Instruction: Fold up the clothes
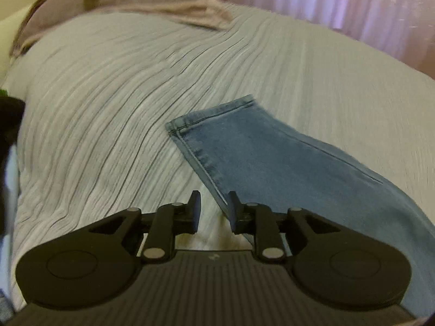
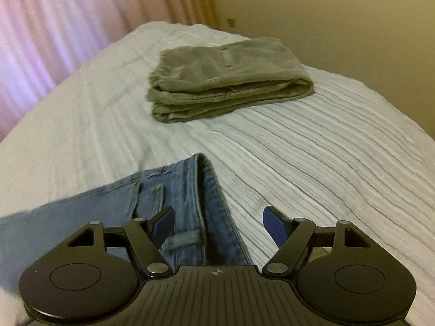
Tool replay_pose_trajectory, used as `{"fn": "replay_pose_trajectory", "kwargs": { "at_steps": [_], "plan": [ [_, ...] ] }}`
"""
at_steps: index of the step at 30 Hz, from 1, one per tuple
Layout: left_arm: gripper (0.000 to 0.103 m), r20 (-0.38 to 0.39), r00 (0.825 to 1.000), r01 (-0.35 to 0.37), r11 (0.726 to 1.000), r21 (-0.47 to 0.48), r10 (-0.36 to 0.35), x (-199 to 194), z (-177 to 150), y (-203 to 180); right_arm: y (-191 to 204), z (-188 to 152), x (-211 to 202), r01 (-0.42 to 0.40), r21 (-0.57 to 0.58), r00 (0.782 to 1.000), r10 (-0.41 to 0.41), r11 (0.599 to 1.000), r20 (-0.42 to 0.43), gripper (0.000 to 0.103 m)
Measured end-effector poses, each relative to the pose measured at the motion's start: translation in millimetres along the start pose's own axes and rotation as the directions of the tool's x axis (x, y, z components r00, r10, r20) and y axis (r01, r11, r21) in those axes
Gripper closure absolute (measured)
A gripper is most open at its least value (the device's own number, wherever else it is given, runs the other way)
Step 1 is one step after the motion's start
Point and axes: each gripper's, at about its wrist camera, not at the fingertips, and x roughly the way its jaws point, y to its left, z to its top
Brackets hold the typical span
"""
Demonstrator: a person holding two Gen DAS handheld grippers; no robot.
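Observation:
Light blue jeans lie flat on the white ribbed bedspread. In the left wrist view the leg end with its hem (image 1: 261,146) stretches up and left from the lower right. My left gripper (image 1: 213,203) hovers over the leg's left seam edge, jaws a little apart, holding nothing. In the right wrist view the waistband end (image 2: 190,198) with a belt loop lies under my right gripper (image 2: 218,217), whose blue-padded fingers stand wide open, the left one over the denim, the right one over the bedspread.
A folded grey-green garment (image 2: 225,78) sits farther along the bed. A mauve pillow or blanket (image 1: 152,2) lies at the bed's far end. Pink curtains (image 2: 54,19) hang beside the bed. The bedspread (image 1: 108,95) is wrinkled.

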Motion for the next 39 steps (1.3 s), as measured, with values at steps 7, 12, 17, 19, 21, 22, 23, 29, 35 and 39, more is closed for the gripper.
{"fn": "replay_pose_trajectory", "kwargs": {
  "at_steps": [7,12,17,19,21,22,23,29,35,39],
  "plan": [
    [0.086,-0.053,0.982,0.179,0.981,-0.079,-0.183,-81,-43,-27,-16,21,27,-0.237,-0.053,0.97,0.233,0.97,-0.069,0.033],
    [0.085,-0.051,0.969,0.227,0.953,-0.2,-0.241,-135,-94,-51,-53,52,91,-0.427,0.013,0.892,0.423,0.904,-0.159,0.06],
    [0.085,-0.039,0.973,0.197,0.911,-0.362,-0.226,-199,-174,-84,-76,72,138,-0.584,0.094,0.773,0.588,0.806,-0.24,0.06],
    [0.085,-0.058,0.975,0.177,0.903,-0.392,-0.217,-215,-202,-99,-77,78,144,-0.624,0.087,0.737,0.622,0.777,-0.264,0.06],
    [0.085,-0.082,0.975,0.156,0.897,-0.413,-0.208,-230,-230,-113,-78,84,140,-0.642,0.054,0.726,0.628,0.765,-0.28,0.06],
    [0.085,-0.095,0.974,0.146,0.894,-0.424,-0.204,-238,-243,-120,-80,87,135,-0.648,0.043,0.724,0.632,0.761,-0.276,0.06],
    [0.085,-0.103,0.976,0.133,0.893,-0.43,-0.194,-244,-253,-126,-84,89,129,-0.657,0.045,0.718,0.642,0.753,-0.268,0.06],
    [0.085,-0.107,0.981,0.092,0.873,-0.479,-0.162,-267,-281,-138,-88,92,130,-0.71,0.12,0.642,0.709,0.693,-0.293,0.06],
    [0.085,-0.108,0.975,0.119,0.861,-0.495,-0.196,-264,-293,-160,-65,82,169,-0.716,0.179,0.595,0.725,0.674,-0.348,0.086],
    [0.085,-0.109,0.972,0.127,0.853,-0.506,-0.209,-265,-302,-172,-56,87,161,-0.715,0.164,0.628,0.728,0.679,-0.274,0.1]
  ]
}}
